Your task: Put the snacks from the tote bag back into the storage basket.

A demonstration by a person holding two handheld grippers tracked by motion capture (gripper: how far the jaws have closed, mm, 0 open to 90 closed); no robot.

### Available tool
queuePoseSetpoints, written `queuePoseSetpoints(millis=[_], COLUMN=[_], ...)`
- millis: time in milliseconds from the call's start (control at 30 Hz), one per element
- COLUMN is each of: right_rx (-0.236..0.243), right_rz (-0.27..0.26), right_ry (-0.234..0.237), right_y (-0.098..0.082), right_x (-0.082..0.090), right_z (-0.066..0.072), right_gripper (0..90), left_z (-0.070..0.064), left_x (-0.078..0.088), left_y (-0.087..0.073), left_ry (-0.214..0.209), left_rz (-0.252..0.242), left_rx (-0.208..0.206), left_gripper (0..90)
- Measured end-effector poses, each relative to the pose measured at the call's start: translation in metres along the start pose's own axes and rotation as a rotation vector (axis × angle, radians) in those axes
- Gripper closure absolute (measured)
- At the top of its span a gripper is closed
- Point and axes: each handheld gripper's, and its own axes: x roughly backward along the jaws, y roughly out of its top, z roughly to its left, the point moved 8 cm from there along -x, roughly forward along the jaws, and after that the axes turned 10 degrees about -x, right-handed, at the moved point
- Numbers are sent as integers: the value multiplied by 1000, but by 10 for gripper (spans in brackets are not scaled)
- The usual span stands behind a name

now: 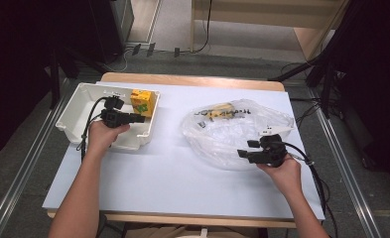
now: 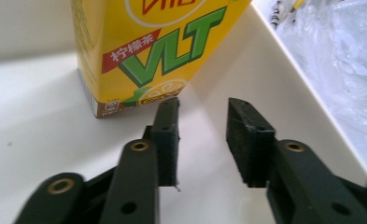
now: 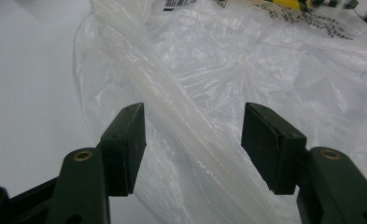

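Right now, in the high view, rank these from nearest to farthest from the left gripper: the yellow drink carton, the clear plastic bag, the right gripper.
1. Yellow drink carton: in the white bin, just beyond the left gripper.
2. Clear plastic bag: mid-table, to the right.
3. Right gripper: at the bag's near right edge.

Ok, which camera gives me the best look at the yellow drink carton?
The left gripper view: the yellow drink carton stands close ahead, label readable. The high view shows it small in the white bin. The right gripper view faces the plastic bag.
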Motion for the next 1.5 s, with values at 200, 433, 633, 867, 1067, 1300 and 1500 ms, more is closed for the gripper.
queuePoseSetpoints(millis=[200, 433, 633, 867, 1067, 1300, 1500], right_rx=[6, 7, 2, -1, 1, -6, -1], right_rz=[7, 11, 17, 18, 14, 10, 7], right_ry=[1, 3, 10, 15, 19, 27, 31], right_y=[0, -1, -2, -1, -1, -1, 0], right_x=[-1, -1, -2, -2, -3, -3, -3], right_z=[0, 0, 1, 1, 2, 3, 3], right_gripper=[416, 417, 416, 415, 414, 413, 413], left_z=[-3, -9, -15, -28, -43, -61, -75], left_x=[8, 16, 23, 26, 26, 21, 16], left_y=[5, 10, 12, 19, 27, 33, 38], left_ry=[11, 13, 0, -12, -5, -32, -53], left_rz=[-12, -1, 5, 6, 13, 13, 16], left_rx=[0, -16, -22, -52, -68, -111, -142], left_gripper=[520, 468, 435, 432, 431, 430, 428])
